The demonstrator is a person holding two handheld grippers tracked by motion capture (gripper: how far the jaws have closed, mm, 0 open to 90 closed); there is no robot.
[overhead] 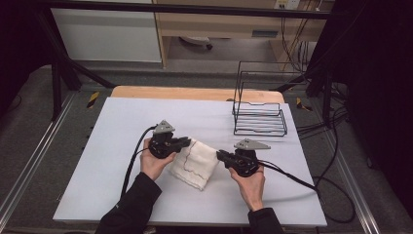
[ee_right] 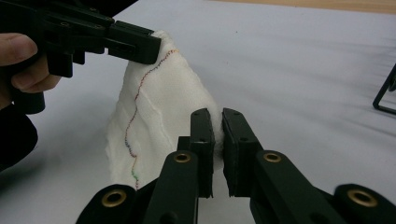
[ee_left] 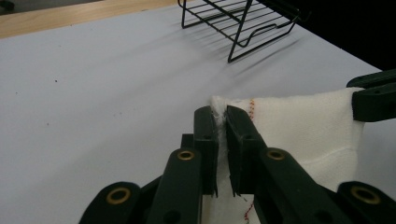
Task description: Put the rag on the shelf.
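A white cloth [overhead: 196, 165] with a coloured stitched hem hangs between both grippers above the white table, its lower part draped down to the surface. My left gripper [overhead: 187, 142] is shut on the cloth's left top corner; in the left gripper view the cloth [ee_left: 299, 130] is pinched between the jaws of the gripper [ee_left: 222, 116]. My right gripper [overhead: 220, 156] is shut on the right corner; in the right gripper view its jaws [ee_right: 215, 120] clamp the cloth's [ee_right: 159, 112] edge, and the left gripper [ee_right: 135, 44] holds the far corner.
A black wire rack [overhead: 259, 109] stands at the back right of the white table [overhead: 122, 146]; the rack [ee_left: 238, 21] is also in the left gripper view. Cables trail off both grippers. A wooden board edge [overhead: 195, 92] lies behind the table.
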